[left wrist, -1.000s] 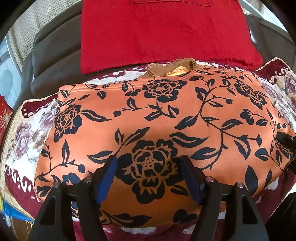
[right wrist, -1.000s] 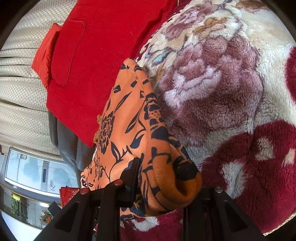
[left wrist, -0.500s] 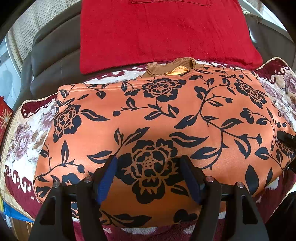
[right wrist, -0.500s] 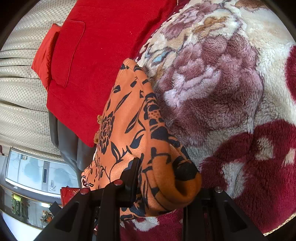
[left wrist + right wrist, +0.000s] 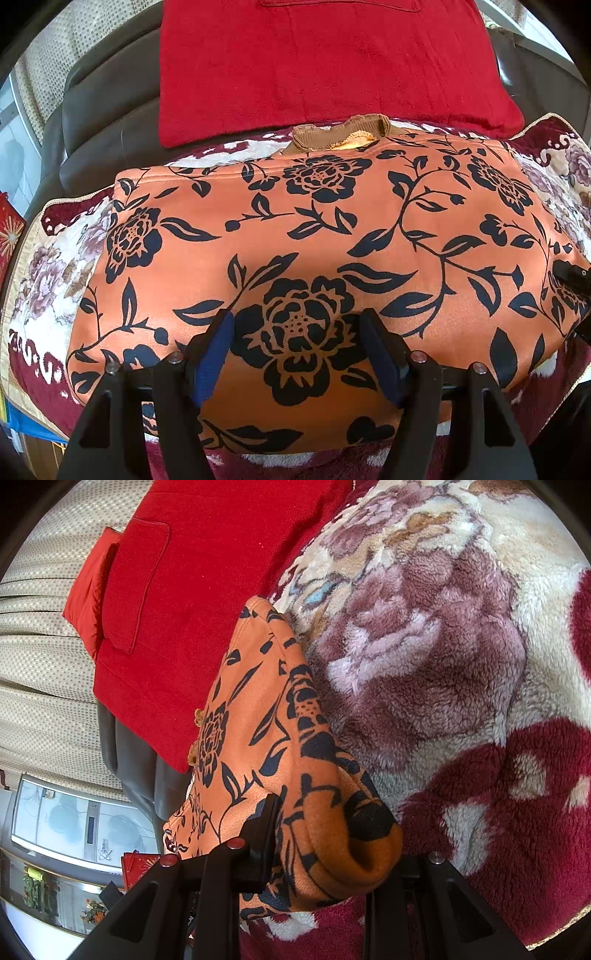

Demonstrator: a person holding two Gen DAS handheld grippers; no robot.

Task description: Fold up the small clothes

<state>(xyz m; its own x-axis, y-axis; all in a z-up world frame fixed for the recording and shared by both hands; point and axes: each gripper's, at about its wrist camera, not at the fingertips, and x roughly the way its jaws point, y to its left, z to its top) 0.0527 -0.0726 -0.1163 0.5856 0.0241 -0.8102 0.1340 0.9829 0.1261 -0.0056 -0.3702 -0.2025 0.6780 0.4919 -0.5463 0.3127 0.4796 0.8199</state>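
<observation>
**Now one claw grips, one waits: the orange top is mid-fold**

Here we have the top, orange with dark flowers, lying spread on a plush floral blanket over a dark sofa. A red cushion leans against the sofa back just beyond the top's far edge, where a brown ribbed collar pokes out. The cloth looks already doubled into a broad rectangle, its near edge close to us.

Our left claw hangs released above the near middle of the top, its blue-padded fingers straddling the big printed flower and pinching nothing. Our right claw is clenched on the top's right end: a thick rolled fold of orange cloth bulges between its fingers, lifted a little off the blanket. In the left view this claw is only a dark tip at the top's right edge.

We judge the step in hand to be the sideways fold, with the right end gripped and ready to travel. Next, we think, the right end should be carried leftward over the body, kept low so the layers stay square, while the left claw pins or pinches the middle to set the crease.
</observation>
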